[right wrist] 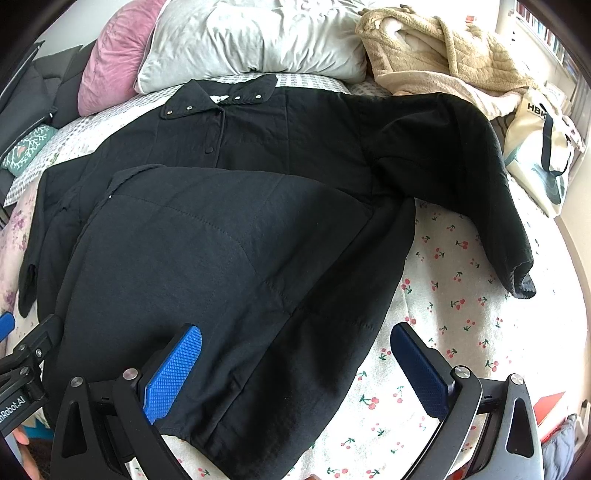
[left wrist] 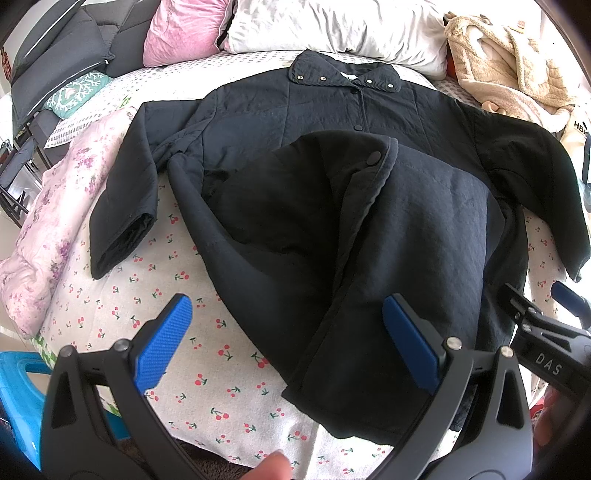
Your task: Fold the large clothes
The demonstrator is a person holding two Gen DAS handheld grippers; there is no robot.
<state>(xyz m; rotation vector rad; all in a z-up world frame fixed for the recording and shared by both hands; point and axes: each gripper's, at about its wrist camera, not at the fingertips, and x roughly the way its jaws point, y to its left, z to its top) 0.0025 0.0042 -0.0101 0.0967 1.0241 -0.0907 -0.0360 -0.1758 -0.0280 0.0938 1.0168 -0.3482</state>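
Note:
A large black quilted jacket point(left wrist: 295, 155) lies face up on a cherry-print bed sheet point(left wrist: 221, 387), collar toward the pillows, both sleeves spread out. Its lower part is bunched and humped up toward me point(right wrist: 221, 258). My left gripper point(left wrist: 288, 343) is open and empty, hovering over the jacket's near hem at its left edge. My right gripper point(right wrist: 295, 373) is open and empty above the hem's right part. The right gripper also shows at the right edge of the left wrist view point(left wrist: 535, 317). The left one shows at the left edge of the right wrist view point(right wrist: 22, 354).
A pink pillow point(left wrist: 181, 29) and a grey pillow point(left wrist: 332, 26) lie at the bed's head. A beige fleece blanket point(right wrist: 436, 55) and a white tote bag point(right wrist: 539, 147) are at the far right. A floral quilt point(left wrist: 62, 206) lies left. A blue stool point(left wrist: 18, 398) stands at the bottom left.

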